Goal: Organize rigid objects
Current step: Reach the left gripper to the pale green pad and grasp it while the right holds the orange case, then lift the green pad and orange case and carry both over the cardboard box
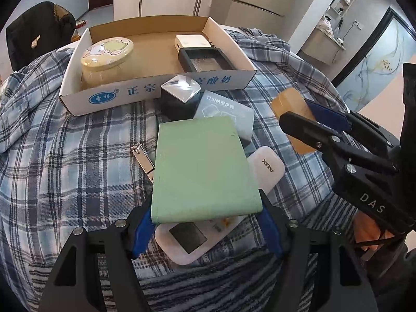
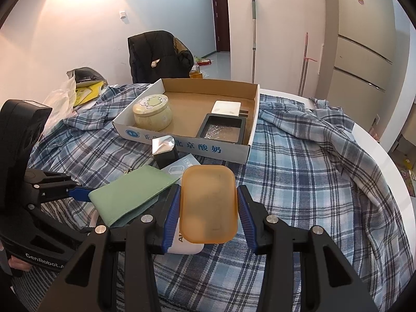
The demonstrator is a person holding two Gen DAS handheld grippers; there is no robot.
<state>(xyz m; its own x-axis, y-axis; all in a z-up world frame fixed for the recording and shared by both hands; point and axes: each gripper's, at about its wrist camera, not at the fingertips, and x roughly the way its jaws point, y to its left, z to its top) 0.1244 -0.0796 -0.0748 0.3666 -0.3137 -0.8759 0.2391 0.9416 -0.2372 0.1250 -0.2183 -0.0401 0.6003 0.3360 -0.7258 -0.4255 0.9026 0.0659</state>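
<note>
My left gripper [image 1: 208, 215] is shut on a green notebook [image 1: 205, 166] and holds it above a white remote [image 1: 187, 244] on the plaid cloth. My right gripper [image 2: 209, 213] is shut on an orange translucent tray [image 2: 209, 204], lifted over the cloth; it shows in the left wrist view [image 1: 291, 114] too. The cardboard box [image 1: 161, 88] at the back holds a round cream tin [image 1: 108, 52], a white block [image 1: 192, 41] and a black tray [image 1: 208, 59]. A black cube with a silver top [image 1: 180, 96] stands in front of the box.
A white AUX device [image 1: 267, 169], a grey card packet [image 1: 228, 111] and nail clippers [image 1: 143, 158] lie on the cloth around the notebook. A chair with a black jacket [image 2: 158, 54] stands behind the table. The table's white rim [image 2: 377, 145] curves at right.
</note>
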